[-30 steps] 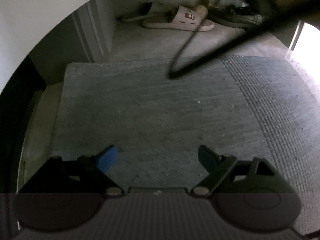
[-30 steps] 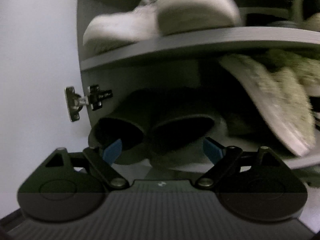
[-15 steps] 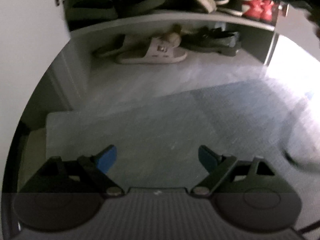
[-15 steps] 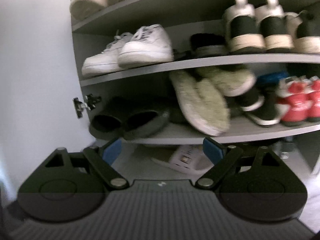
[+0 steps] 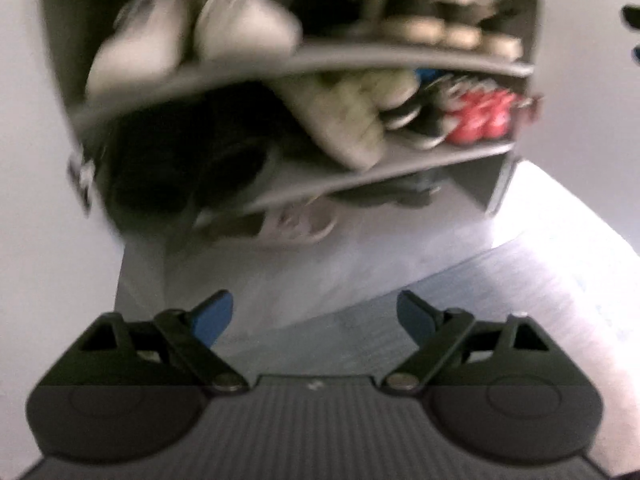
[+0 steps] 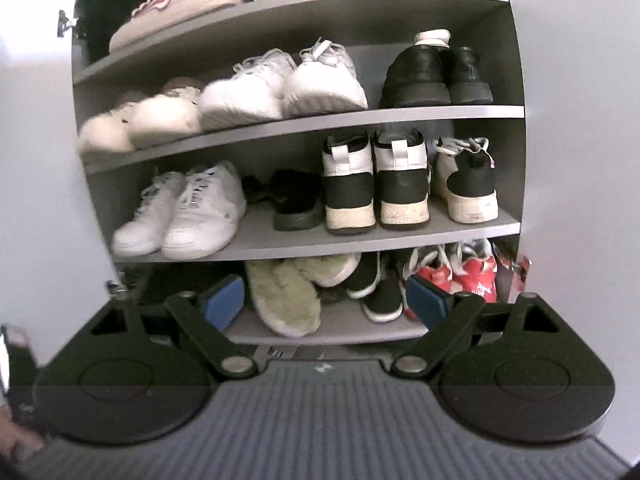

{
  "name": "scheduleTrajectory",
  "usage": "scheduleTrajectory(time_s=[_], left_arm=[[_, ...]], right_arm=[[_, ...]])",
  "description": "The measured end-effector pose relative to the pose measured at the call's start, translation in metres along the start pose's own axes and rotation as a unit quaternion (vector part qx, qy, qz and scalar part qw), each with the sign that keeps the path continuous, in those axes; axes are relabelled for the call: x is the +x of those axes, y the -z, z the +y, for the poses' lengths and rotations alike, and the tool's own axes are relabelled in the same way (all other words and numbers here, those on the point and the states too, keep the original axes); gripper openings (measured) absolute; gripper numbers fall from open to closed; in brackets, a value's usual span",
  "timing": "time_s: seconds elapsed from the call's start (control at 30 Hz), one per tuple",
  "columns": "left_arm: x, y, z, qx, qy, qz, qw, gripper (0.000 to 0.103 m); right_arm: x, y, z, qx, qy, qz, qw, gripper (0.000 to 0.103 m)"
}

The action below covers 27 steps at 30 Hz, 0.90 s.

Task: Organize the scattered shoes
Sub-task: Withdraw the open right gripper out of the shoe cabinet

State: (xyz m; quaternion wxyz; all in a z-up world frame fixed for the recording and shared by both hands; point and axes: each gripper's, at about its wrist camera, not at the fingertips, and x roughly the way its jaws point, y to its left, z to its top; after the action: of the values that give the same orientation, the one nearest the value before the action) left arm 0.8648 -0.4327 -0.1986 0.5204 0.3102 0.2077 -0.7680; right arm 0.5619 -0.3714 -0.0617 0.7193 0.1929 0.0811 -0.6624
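Grippers, left (image 5: 314, 320) and right (image 6: 324, 300), hang spread and empty before the rack (image 6: 360, 114) (slippers (image 6: 284, 300) lie askew), apparently choosing a shoe.

The left wrist view is heavily smeared by motion blur: the shoes on the rack (image 5: 304, 56) run into soft streaks, and only the left gripper (image 5: 314, 316) at the bottom stays sharp. Right of the rack, the floor (image 5: 532, 208) is washed out by a bright glare, so light comes in from that side; the rack's lower left corner is almost black. The right wrist view is much crisper and evenly lit, with slight blur on the white sneakers (image 6: 280, 84) and deep shade on the rack's bottom shelf (image 6: 340, 328). Fisheye distortion bows every shelf and darkens the corners of both views
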Motion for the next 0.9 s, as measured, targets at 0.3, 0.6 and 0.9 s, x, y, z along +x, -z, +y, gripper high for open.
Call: scheduleTrajectory(time_s=[0.3, 0.6, 0.9], left_arm=[[-0.155, -0.113, -0.036, -0.006, -0.043, 0.018, 0.9989, 0.095], [-0.366, -0.261, -0.058, -0.028, -0.041, -0.024, 0.9985, 0.098], [-0.508, -0.362, -0.025, -0.024, 0.004, -0.086, 0.996, 0.098]], right_arm=[[-0.11, -0.091, 0.032, 0.057, 0.029, 0.08, 0.995, 0.09], [-0.245, -0.242, 0.108, 0.03, 0.063, 0.101, 0.992, 0.09], [-0.331, -0.345, 0.115, 0.062, 0.122, 0.145, 0.98, 0.09]])
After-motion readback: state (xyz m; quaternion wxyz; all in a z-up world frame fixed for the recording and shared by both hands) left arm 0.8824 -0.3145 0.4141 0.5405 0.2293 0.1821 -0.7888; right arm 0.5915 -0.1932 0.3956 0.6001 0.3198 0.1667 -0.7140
